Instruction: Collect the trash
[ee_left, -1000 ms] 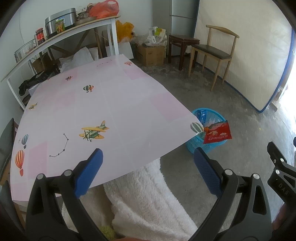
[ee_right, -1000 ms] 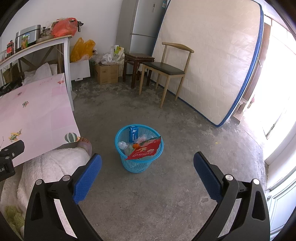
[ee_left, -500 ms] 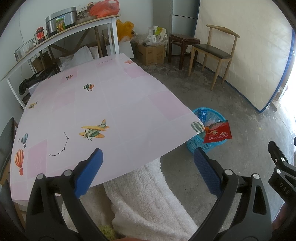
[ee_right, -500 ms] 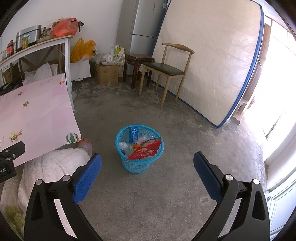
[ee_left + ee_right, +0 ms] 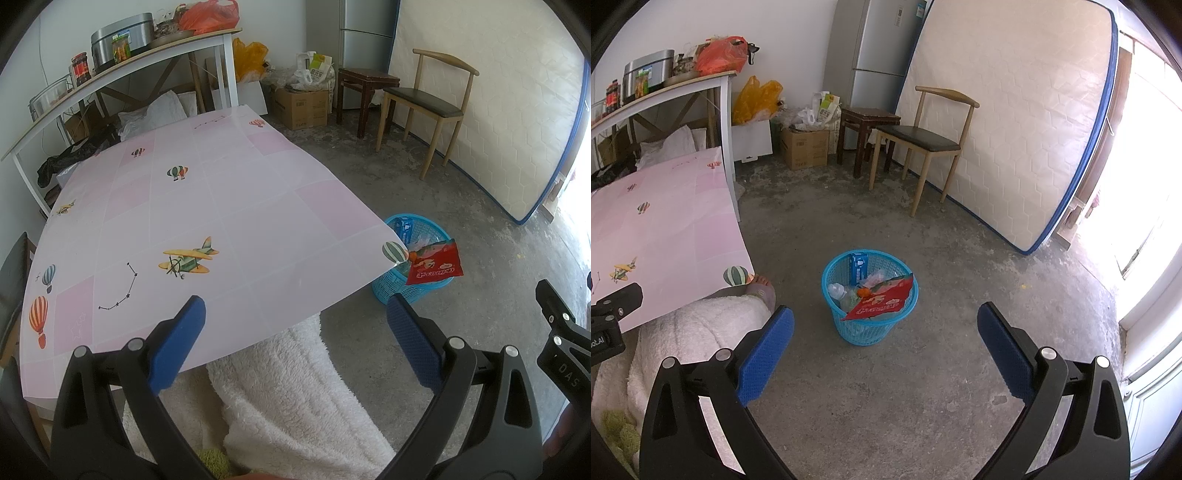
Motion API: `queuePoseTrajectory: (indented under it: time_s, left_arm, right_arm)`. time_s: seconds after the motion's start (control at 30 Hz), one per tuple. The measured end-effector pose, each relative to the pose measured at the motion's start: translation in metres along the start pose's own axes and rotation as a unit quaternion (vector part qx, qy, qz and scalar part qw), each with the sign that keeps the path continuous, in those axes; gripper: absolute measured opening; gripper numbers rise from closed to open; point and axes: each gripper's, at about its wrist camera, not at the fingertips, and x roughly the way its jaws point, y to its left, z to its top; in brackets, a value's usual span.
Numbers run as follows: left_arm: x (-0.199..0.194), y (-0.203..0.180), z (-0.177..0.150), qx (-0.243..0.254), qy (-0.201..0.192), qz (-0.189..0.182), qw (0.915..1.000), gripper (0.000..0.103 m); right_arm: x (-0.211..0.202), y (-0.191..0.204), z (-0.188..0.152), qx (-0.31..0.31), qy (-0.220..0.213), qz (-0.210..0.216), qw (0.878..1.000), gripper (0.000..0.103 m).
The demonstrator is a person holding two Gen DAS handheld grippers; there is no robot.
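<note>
Left gripper (image 5: 293, 321): hanging wide apart, empty, over the pink tablecloth (image 5: 207, 229).
Blue basket (image 5: 870, 301): sitting on the floor, holding the trash.
Red snack packet (image 5: 881, 302): looking light, crinkly, slippery; I'd pinch its overhanging edge.
Right gripper (image 5: 885, 332): gaping, empty.

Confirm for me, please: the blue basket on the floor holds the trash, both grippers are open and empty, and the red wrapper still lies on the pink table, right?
Not quite. The red wrapper is not on the pink table; it lies in the blue basket, propped across the rim, as the right wrist view shows. The rest holds: the basket stands on the floor with trash in it, and the left gripper and right gripper are open and empty.
</note>
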Motion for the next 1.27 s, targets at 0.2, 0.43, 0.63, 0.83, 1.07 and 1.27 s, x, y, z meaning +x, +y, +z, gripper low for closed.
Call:
queuePoseTrajectory:
  time_s: [0.2,0.43,0.63,0.83,1.07,1.27]
  left_arm:
    - [0.0,0.0,0.0,0.0,0.001,0.0,1.0,0.094]
    - [0.0,0.0,0.0,-0.001,0.0,-0.001,1.0,0.094]
    - [0.0,0.0,0.0,-0.001,0.0,-0.001,1.0,0.094]
    - [0.0,0.001,0.0,-0.001,0.0,-0.001,1.0,0.094]
    - [0.0,0.0,-0.001,-0.002,0.003,-0.002,1.0,0.094]
    - [0.001,-0.002,-0.002,-0.005,0.005,-0.003,1.0,0.094]
  right_arm:
    - [-0.001,0.001,0.0,0.0,0.0,0.0,1.0,0.097]
    - [-0.001,0.006,0.005,-0.003,-0.001,0.001,1.0,0.097]
    - [-0.001,0.009,0.01,-0.005,-0.003,0.002,1.0,0.097]
    - [-0.001,0.01,0.011,-0.005,-0.002,0.003,1.0,0.097]
    - [-0.001,0.01,0.01,-0.005,-0.002,0.002,1.0,0.097]
    - [-0.001,0.011,0.01,-0.005,-0.002,0.002,1.0,0.097]
